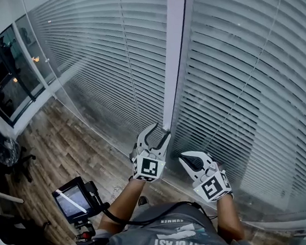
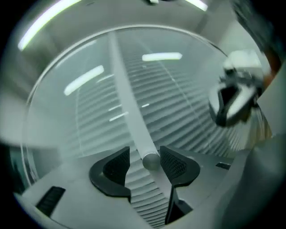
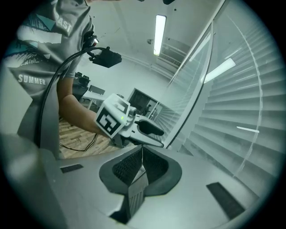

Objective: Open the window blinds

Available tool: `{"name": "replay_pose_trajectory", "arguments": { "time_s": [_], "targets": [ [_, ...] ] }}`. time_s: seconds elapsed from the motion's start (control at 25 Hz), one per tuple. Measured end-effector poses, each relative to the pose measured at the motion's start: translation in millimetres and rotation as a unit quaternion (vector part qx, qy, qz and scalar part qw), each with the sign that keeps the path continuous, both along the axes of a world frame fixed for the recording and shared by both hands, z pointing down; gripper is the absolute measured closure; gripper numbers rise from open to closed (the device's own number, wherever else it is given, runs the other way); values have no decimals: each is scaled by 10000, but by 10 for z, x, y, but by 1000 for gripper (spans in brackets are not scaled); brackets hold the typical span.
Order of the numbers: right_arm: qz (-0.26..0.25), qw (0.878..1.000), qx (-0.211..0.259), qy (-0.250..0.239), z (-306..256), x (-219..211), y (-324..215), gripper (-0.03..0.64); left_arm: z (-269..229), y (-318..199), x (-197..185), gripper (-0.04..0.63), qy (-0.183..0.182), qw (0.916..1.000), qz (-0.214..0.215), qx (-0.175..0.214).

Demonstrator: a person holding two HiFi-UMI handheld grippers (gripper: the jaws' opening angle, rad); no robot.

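Observation:
White slatted blinds (image 1: 246,83) cover the curved window ahead. A pale tilt wand (image 1: 174,58) hangs down in front of them. My left gripper (image 1: 160,131) is open with the wand's lower end between its jaws. In the left gripper view the wand's round tip (image 2: 150,160) lies close by the right pad (image 2: 175,164), and the left pad (image 2: 115,168) stands clear of it. My right gripper (image 1: 186,158) is just to the right, shut with nothing in it; its pads (image 3: 134,166) meet in the right gripper view. The left gripper (image 3: 149,129) shows there too.
Wood floor (image 1: 64,149) runs along the foot of the blinds. A small screen on a mount (image 1: 73,200) sits by the person's left arm, with a cable running from it. Dark chairs (image 1: 5,155) and a dark glass panel (image 1: 6,79) stand at the far left.

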State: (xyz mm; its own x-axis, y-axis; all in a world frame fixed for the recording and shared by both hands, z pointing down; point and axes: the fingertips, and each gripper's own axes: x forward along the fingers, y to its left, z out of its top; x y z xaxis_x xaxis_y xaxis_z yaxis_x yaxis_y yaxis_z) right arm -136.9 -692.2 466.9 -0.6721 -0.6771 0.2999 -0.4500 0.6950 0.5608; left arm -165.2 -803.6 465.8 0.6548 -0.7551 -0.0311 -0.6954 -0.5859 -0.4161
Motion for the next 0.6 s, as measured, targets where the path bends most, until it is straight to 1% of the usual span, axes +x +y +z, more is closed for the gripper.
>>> {"name": "replay_pose_trajectory", "arguments": {
  "time_s": [0.04, 0.08, 0.12, 0.16, 0.24, 0.32, 0.36, 0.4, 0.44, 0.48, 0.52, 0.56, 0.6],
  "targets": [
    [5, 10000, -9, 4, 0, 8, 0, 612, -12, 32, 39, 393, -804, 9947, -239, 591],
    [12, 10000, -15, 7, 2, 14, 0, 612, -6, 45, 75, 393, -1340, 9859, -381, 922],
    [15, 10000, -19, 8, 6, 14, -1, 612, 23, 37, 96, 393, -1653, 9796, -457, 1050],
    [12, 10000, -19, 8, 10, 8, 0, 612, 66, 13, 99, 401, -1844, 9757, -502, 1076],
    [-15, 10000, -20, 3, 17, -12, 4, 612, 149, -27, 83, 429, -2079, 9706, -549, 1081],
    [-35, 10000, -33, 2, 28, -15, 3, 612, 183, -36, 88, 466, -2123, 9693, -542, 1115],
    [-37, 10000, -46, 7, 38, -10, 0, 612, 192, -43, 92, 466, -2090, 9701, -523, 1118],
    [-35, 10000, -60, 14, 47, -6, -3, 612, 201, -53, 92, 468, -1989, 9731, -480, 1055],
    [-38, 10000, -71, 18, 56, -6, -6, 612, 206, -64, 86, 468, -1762, 9796, -403, 879],
    [-46, 10000, -77, 20, 65, -12, -6, 612, 214, -76, 73, 469, -1371, 9885, -281, 570],
    [-50, 10000, -77, 20, 73, -24, -5, 612, 228, -91, 52, 469, -812, 9965, -107, 135],
    [-55, 10000, -70, 14, 82, -42, -3, 612, 242, -107, 23, 469, -118, 9991, 112, -394],
    [-63, 10000, -58, 6, 95, -62, -2, 612, 251, -123, -8, 469, 657, 9925, 353, -969]
  ]
}}
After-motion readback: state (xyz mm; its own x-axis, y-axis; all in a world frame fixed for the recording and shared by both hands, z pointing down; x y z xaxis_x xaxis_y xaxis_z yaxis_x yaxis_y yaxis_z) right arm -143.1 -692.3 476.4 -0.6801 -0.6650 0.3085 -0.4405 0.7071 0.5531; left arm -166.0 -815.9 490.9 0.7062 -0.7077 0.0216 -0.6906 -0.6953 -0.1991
